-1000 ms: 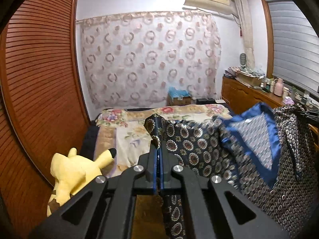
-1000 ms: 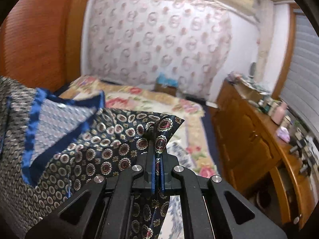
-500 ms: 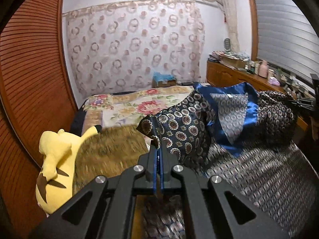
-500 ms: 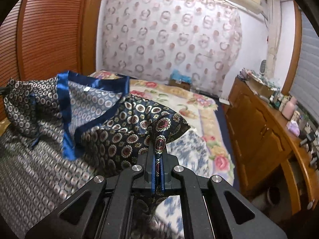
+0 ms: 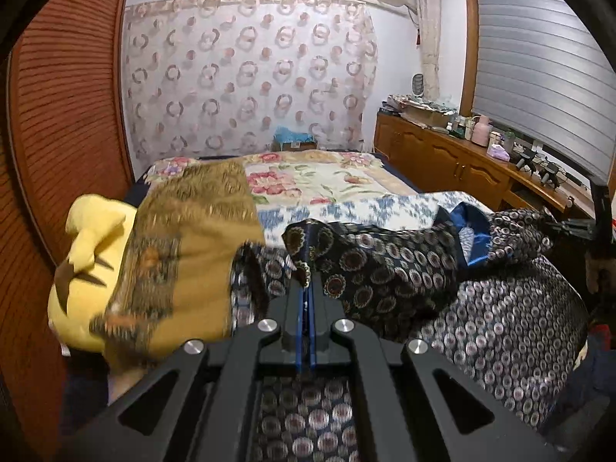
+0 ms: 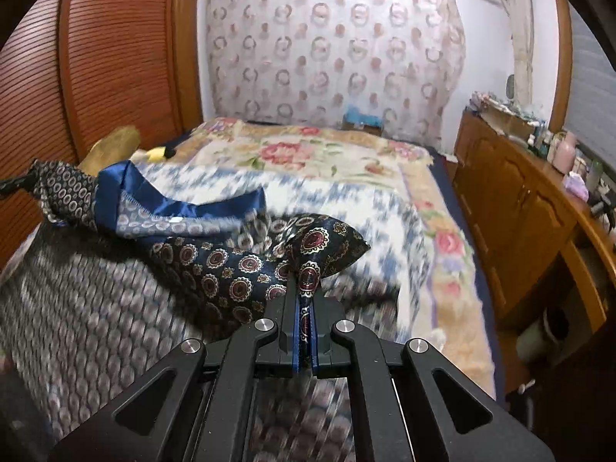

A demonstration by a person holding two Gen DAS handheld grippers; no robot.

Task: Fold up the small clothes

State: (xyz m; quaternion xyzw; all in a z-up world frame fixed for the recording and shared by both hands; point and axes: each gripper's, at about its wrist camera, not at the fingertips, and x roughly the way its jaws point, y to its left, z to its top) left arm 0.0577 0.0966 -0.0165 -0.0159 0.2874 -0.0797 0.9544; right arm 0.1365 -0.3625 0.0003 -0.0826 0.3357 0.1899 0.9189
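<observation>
A dark navy patterned garment [image 5: 389,273] with a bright blue collar band [image 5: 467,231] stretches between both grippers, its lower part lying on the bed. My left gripper [image 5: 307,292] is shut on one shoulder corner of it. In the right wrist view the same garment [image 6: 215,265] and its blue collar [image 6: 161,200] sag to the left, and my right gripper [image 6: 306,296] is shut on the other corner. The right gripper's body [image 5: 595,227] shows at the far right of the left wrist view.
The bed has a floral blanket [image 5: 315,181] with a blue-and-white cloth [image 6: 346,200] on it. A yellow plush toy [image 5: 82,265] and a mustard patterned cloth [image 5: 181,246] lie at the left by the slatted wooden doors [image 5: 61,127]. A wooden cabinet [image 6: 519,215] runs along the right.
Both grippers have moved forward and down over the bed with the garment still held. The garment hung upright before; now it sags low and its lower part rests on the bed.
</observation>
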